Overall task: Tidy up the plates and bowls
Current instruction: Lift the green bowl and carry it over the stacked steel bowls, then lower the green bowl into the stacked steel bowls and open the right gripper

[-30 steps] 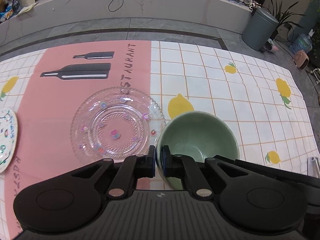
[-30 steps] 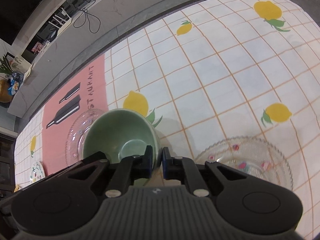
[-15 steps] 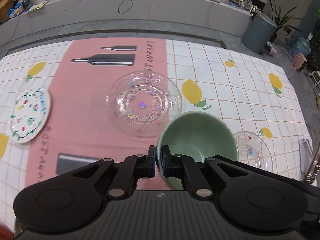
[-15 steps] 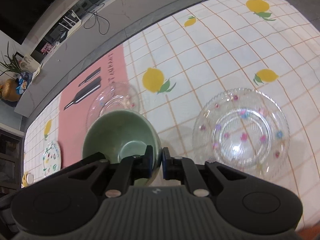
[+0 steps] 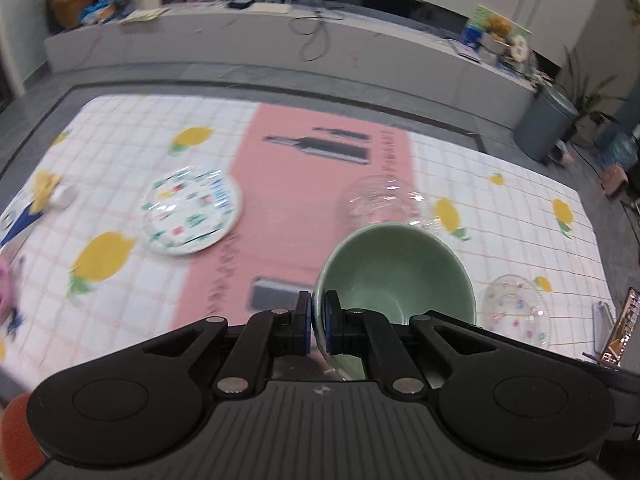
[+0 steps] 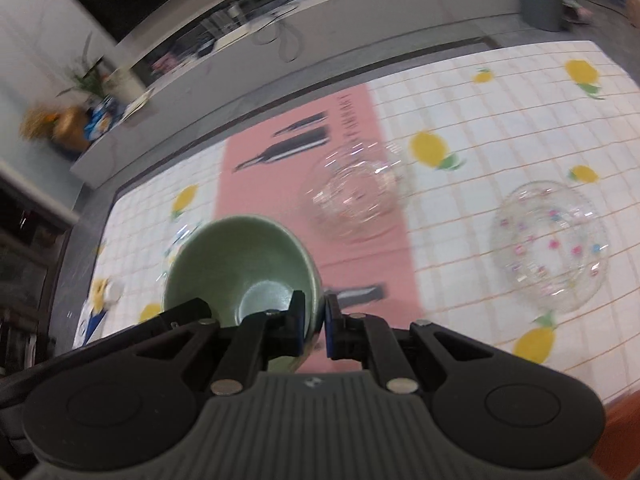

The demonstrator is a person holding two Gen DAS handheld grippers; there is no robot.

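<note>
Both tongs, left gripper [image 5: 316, 322] and right gripper [image 6: 314, 322], clamped on rim of round green ceramic bowl [image 5: 394, 276], carried aloft; next: lower onto patterned white plate [image 5: 192, 210] ahead-left.

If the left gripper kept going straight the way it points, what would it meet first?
The left gripper is shut on the green bowl; straight beyond lies the clear glass plate, probably first, though the height above it is unclear.

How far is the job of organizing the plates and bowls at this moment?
Nothing looks stacked yet. In hand: the green bowl is up off the tablecloth, its rim pinched by the left gripper and the right gripper on opposite sides. Left: the patterned plate, the clear glass plate on the pink stripe and the second clear glass plate each lie apart on the tablecloth.
</note>
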